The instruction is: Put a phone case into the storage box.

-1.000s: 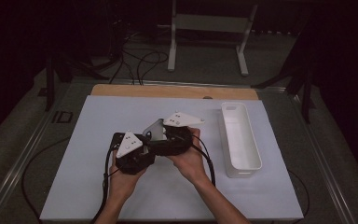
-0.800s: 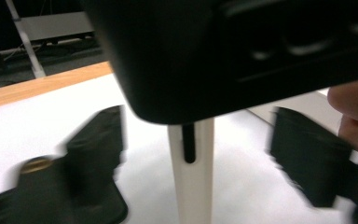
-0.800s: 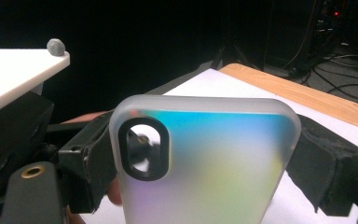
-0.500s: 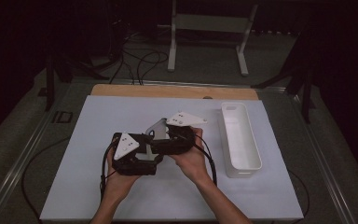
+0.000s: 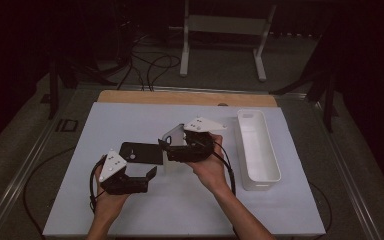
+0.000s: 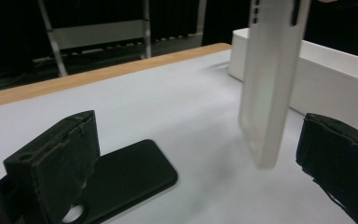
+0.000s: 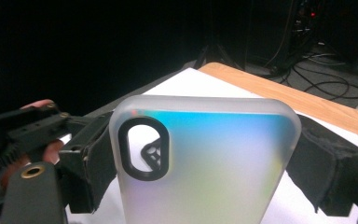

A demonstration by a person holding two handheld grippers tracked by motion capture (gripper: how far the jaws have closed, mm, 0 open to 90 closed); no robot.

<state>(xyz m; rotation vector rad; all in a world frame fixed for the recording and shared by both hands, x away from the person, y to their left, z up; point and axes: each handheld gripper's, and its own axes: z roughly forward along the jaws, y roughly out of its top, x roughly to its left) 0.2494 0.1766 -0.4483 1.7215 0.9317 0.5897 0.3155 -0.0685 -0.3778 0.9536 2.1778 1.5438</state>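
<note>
The right gripper (image 5: pixel 172 146) is pinching the clear case (image 7: pixel 205 163) by its two long edges, holding it upright above the middle of the bench (image 5: pixel 130 120). The left gripper (image 5: pixel 150 178) is hovering toward the near left corner, its jaws having just been opening and now standing spread with nothing between them. The black case (image 5: pixel 140 152) is lying flat on the bench just beyond it. The white bin (image 5: pixel 257 150) is sitting along the right edge
</note>
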